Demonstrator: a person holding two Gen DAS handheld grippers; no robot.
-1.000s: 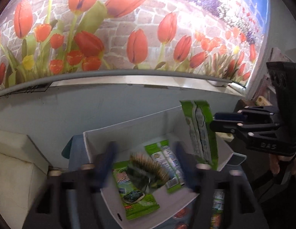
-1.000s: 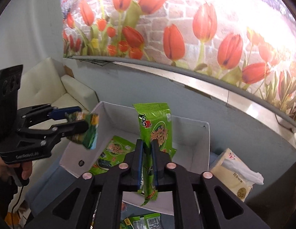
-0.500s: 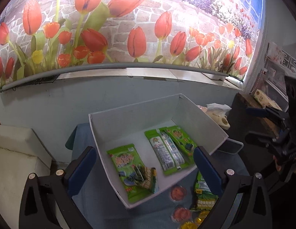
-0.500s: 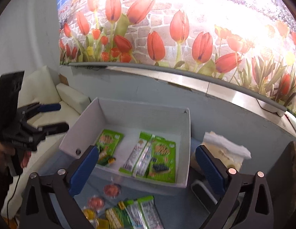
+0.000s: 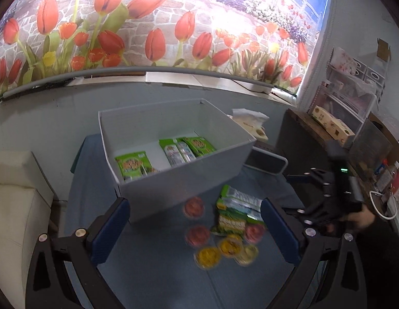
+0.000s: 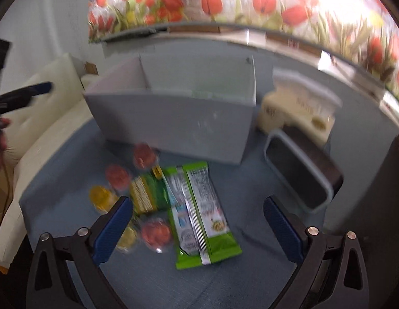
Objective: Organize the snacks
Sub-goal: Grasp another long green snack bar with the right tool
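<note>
A white box (image 5: 186, 180) (image 6: 173, 126) stands on the blue table and holds several green snack packets (image 5: 133, 164). In front of it lie a green and silver packet (image 6: 199, 211) (image 5: 238, 203), a smaller green packet (image 6: 145, 195), red jelly cups (image 5: 194, 207) (image 6: 155, 233) and yellow jelly cups (image 5: 207, 256) (image 6: 101, 197). My left gripper (image 5: 194, 231) is open and empty above the loose snacks. My right gripper (image 6: 198, 228) is open and empty over the green and silver packet. The right gripper also shows in the left wrist view (image 5: 325, 203).
A tissue pack (image 6: 297, 105) (image 5: 248, 121) and a dark tray with a white rim (image 6: 302, 175) sit right of the box. A cream sofa (image 6: 45, 118) (image 5: 11, 206) is at the left. Shelves with boxes (image 5: 354, 108) stand at the right.
Both grippers let go of their snack packets into the box, opened, and pulled back and down toward the loose snacks on the table.
</note>
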